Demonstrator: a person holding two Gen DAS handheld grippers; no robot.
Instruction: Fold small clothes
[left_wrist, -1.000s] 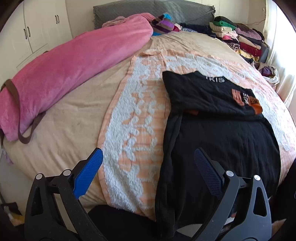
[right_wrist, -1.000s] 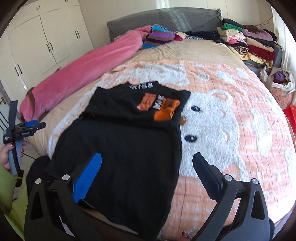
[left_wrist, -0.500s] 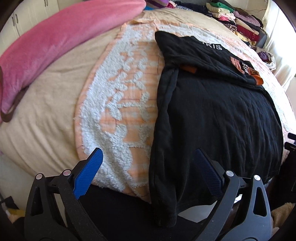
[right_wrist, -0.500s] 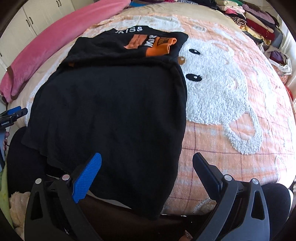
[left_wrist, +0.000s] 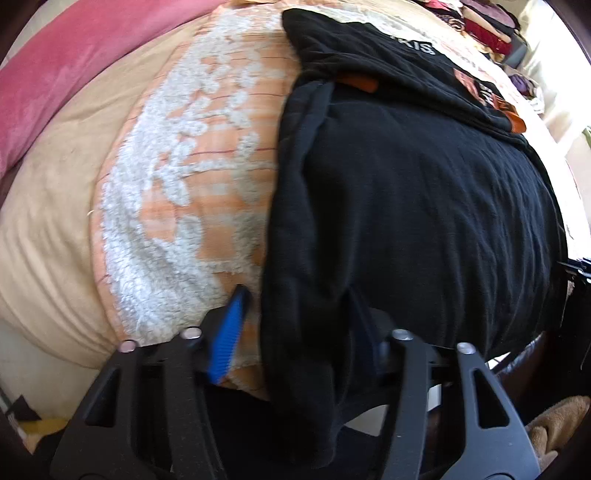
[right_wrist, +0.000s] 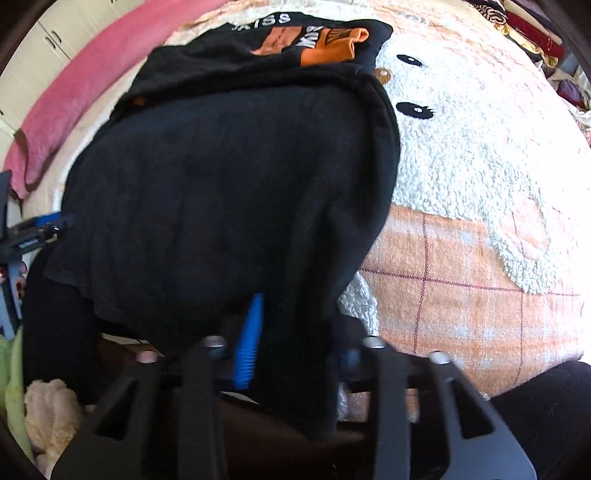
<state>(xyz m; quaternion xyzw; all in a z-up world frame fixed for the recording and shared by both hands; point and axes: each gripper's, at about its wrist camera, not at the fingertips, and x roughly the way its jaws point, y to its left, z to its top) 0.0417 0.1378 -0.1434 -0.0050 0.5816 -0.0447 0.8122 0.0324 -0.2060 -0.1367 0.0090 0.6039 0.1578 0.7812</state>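
Black garment (left_wrist: 424, 206) lies lengthwise up bed (left_wrist: 48, 206), hem nearest both cameras.

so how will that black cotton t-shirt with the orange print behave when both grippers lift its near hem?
The black cotton t-shirt is probably floppy: its hem already droops over the bed edge, bunching between the left gripper and the right gripper, whose jaws have just been closing. It likely sags between the two grips. The fleecy orange-and-white blanket may drag on it.

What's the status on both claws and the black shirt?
Left claw and right claw: jaws just closing, each on a near corner of the black shirt. Shirt's far end already folded back. Nothing in the way.
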